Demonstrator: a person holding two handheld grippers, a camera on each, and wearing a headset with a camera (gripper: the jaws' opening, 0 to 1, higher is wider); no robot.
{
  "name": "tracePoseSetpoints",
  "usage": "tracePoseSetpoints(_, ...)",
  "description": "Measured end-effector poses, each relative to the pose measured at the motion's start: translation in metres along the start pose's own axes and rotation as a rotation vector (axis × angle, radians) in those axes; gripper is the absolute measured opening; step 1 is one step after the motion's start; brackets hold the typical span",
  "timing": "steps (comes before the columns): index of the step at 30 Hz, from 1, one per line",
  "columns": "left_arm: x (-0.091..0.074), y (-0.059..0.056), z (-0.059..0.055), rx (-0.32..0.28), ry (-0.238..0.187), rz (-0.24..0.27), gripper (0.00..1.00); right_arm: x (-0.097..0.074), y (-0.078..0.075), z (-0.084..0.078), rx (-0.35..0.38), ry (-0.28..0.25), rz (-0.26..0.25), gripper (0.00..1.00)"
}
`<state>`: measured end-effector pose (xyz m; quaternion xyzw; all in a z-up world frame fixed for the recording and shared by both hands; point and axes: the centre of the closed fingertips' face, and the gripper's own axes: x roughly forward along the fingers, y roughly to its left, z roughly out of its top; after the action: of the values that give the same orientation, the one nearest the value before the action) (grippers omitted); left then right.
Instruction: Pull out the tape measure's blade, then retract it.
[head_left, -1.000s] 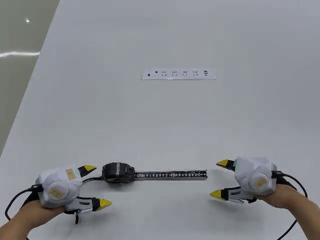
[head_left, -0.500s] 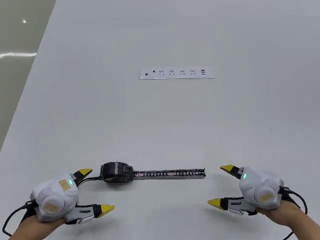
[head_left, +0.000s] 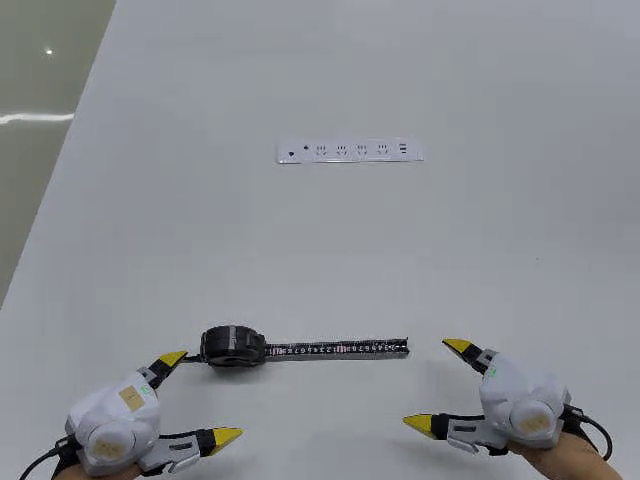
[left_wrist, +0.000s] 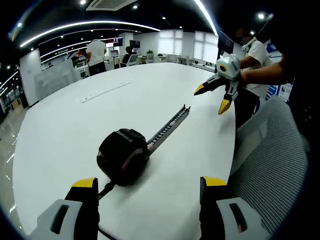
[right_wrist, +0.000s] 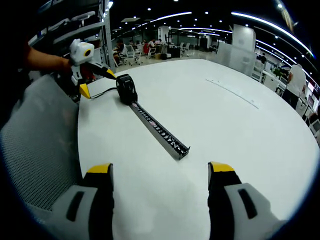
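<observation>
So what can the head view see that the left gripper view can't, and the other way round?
Head view: the left gripper from above, white housing and all, jaws open. Left gripper view: ceiling lights, people standing across the room, what looks like a mesh chair back. Both: the black tape measure with its blade pulled out on the white table, the power strip, and the open right gripper.

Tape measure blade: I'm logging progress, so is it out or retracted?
Out: the blade lies extended on the table from the case.

bright overhead light, soft shadows, fisheye edges
</observation>
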<state>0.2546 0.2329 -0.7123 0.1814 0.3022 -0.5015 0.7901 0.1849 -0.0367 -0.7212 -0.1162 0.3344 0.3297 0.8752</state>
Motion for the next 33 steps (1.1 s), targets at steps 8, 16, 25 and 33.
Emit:
tracePoseSetpoints(8, -0.004, -0.011, 0.000, -0.032, -0.030, 0.028, 0.86, -0.006, 0.014, 0.002, 0.026, -0.039, -0.021, 0.79)
tracePoseSetpoints(16, -0.005, -0.018, 0.002, -0.056, -0.042, 0.045, 0.90, -0.008, 0.019, 0.005, 0.055, -0.063, -0.040, 0.85)
tracePoseSetpoints(25, -0.006, -0.023, 0.005, -0.095, -0.046, 0.077, 0.96, -0.012, 0.025, 0.007, 0.092, -0.080, -0.052, 0.87)
tracePoseSetpoints(33, -0.010, -0.027, 0.015, -0.131, -0.057, 0.107, 1.00, -0.015, 0.032, 0.008, 0.141, -0.073, -0.056, 0.89)
